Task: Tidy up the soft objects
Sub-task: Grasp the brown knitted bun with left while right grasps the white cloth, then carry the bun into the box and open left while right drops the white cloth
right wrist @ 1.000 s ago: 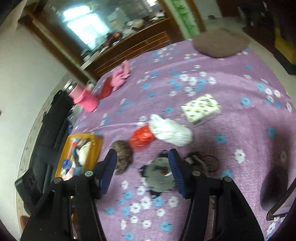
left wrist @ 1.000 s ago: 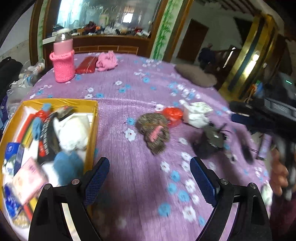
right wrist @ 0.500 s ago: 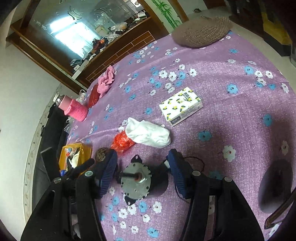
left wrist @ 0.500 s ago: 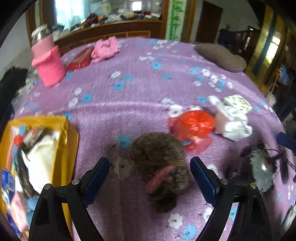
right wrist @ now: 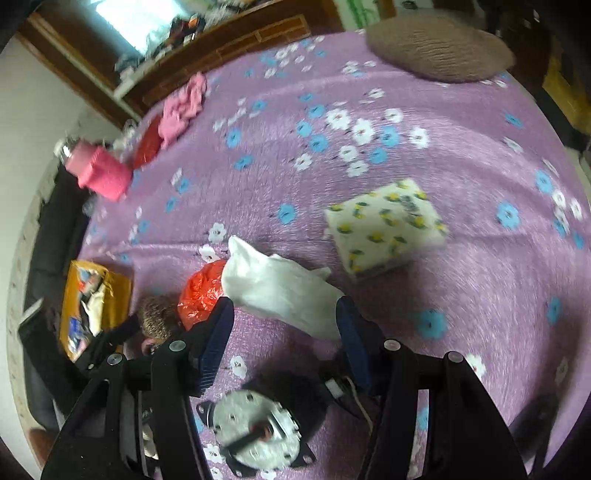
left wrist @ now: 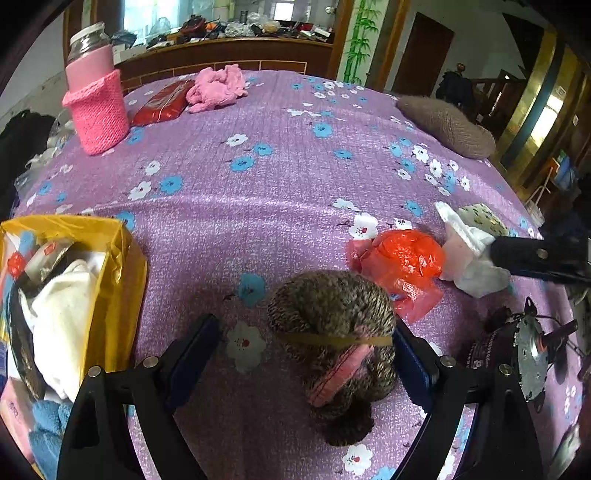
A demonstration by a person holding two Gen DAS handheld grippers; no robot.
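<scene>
Left hand-held gripper (left wrist: 306,354) spread around brown knitted bundle (left wrist: 332,325) (right pad touching), right hand-held gripper (right wrist: 284,336) spread over white cloth (right wrist: 280,288)

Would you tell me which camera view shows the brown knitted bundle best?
The left wrist view: the brown knitted bundle sits large and sharp between the left gripper fingers. The right wrist view shows only a small blurred part, beside the red plastic bag.

Headboard (left wrist: 229,55): dark wood, stood behind the bed.
Window (left wrist: 155,14): was bright.
Door (left wrist: 421,55): brown, at rear.
</scene>
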